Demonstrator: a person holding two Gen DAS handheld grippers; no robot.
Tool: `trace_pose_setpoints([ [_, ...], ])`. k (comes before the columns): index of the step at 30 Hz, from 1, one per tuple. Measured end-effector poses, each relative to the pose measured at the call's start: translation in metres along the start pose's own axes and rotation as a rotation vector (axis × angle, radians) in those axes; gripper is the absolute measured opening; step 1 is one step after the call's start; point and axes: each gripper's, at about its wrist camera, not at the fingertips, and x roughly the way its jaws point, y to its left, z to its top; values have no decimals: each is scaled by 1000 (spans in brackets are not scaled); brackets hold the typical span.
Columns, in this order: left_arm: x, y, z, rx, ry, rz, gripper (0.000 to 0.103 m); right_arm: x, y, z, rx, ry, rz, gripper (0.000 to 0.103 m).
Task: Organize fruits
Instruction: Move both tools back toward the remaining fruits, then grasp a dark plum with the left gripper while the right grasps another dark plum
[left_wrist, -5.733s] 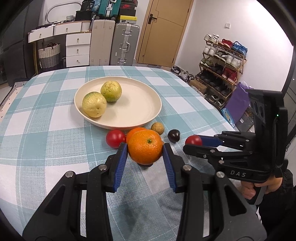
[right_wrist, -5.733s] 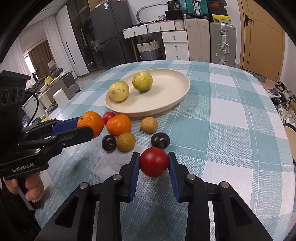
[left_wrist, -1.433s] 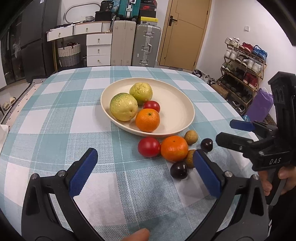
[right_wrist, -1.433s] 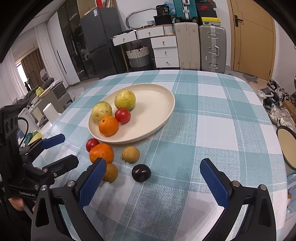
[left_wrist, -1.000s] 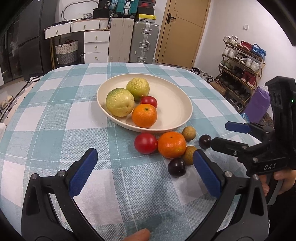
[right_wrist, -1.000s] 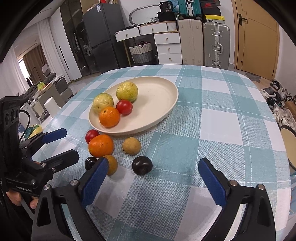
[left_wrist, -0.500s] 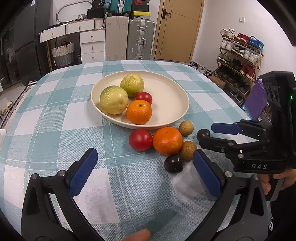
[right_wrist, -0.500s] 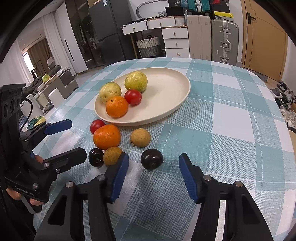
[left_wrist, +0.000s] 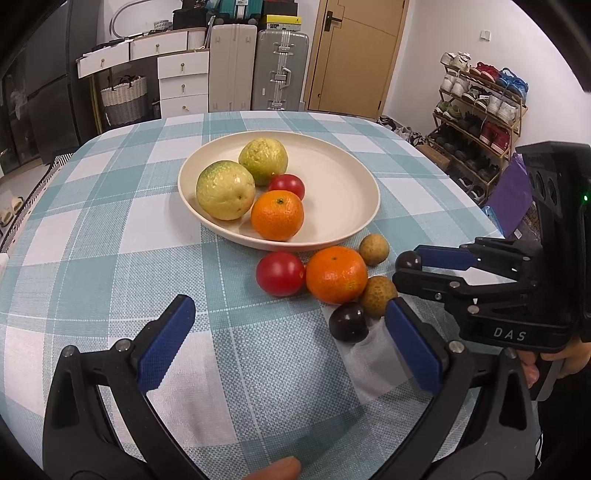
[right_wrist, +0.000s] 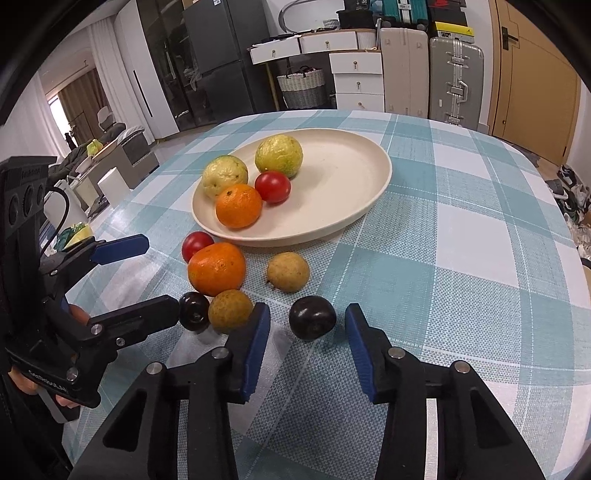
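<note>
A cream plate (left_wrist: 343, 177) (right_wrist: 343, 166) holds two green guavas (left_wrist: 225, 190), an orange (left_wrist: 277, 214) and a red tomato (left_wrist: 287, 184). In front of it on the checked cloth lie a tomato (left_wrist: 280, 274), an orange (left_wrist: 336, 274) (right_wrist: 216, 268), two brown longans (left_wrist: 373, 249) (right_wrist: 288, 272) and two dark plums. My left gripper (left_wrist: 288, 343) is open and empty, near the orange. My right gripper (right_wrist: 306, 332) is open, its jaws on either side of a dark plum (right_wrist: 312, 316), apart from it. The other plum (right_wrist: 194, 311) lies beside a longan (right_wrist: 229, 309).
The round table's right edge (left_wrist: 461, 195) is near the fruit. Suitcases (left_wrist: 282, 70), drawers and a basket stand behind the table. A shoe rack (left_wrist: 480, 107) stands to the right. The right gripper's body (left_wrist: 509, 295) sits right of the fruit cluster.
My right gripper has moved forward and narrowed around the dark plum. My left gripper has come a little closer to the loose fruit and stays wide open.
</note>
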Motion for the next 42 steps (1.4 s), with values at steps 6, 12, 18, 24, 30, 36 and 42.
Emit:
trace_pose_setpoints([
  [6, 0, -3, -1, 19, 3, 30, 102, 2, 1, 1, -11, 1, -7, 38],
  [12, 2, 0, -3, -3, 38, -8, 99, 3, 0, 1, -13, -2, -14, 34],
  [18, 6, -6, -8, 30, 74, -31, 83, 2, -1, 1, -10, -4, -17, 32],
  [24, 9, -11, -10, 52, 96, -47, 70, 2, -2, 1, -6, -4, -15, 32],
  [30, 11, -14, -10, 64, 100, -83, 55, 2, -2, 1, -8, -4, -14, 32],
  [36, 9, -17, -11, 83, 101, -114, 44, 3, -4, 1, -6, -5, -12, 32],
  [42, 8, -22, -12, 102, 96, -137, 32, 3, -3, 1, -6, -5, -13, 32],
])
